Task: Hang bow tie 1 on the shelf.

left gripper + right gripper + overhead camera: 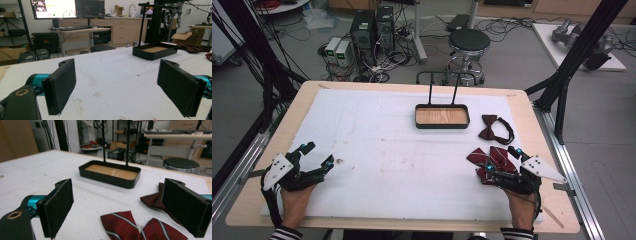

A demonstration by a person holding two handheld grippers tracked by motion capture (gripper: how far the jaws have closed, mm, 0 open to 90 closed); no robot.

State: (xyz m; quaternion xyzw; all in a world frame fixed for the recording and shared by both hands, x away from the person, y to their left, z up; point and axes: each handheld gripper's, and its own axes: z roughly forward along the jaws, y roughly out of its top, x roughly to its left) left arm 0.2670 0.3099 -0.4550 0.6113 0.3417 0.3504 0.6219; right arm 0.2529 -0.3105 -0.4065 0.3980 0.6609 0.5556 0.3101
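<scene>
Maroon striped bow tie [488, 159] lay flat on the white-covered worktop [402, 150], just ahead of the right gripper [499, 161], jaws apart, long axis running left-right. Left gripper [318, 155], jaws apart, hovered at near left. Plain maroon bow tie [495, 128] lay beyond, beside the black wood-floored tray [442, 117].

- The high view is looking forward and down from above the near edge of the table [517, 100].
- The left gripper view is sitting low near the left edge, facing across the table.
- The right gripper view is looking low from the near right corner.
- All three are sharing the black tray [442, 117] [154, 51] [110, 173].
</scene>
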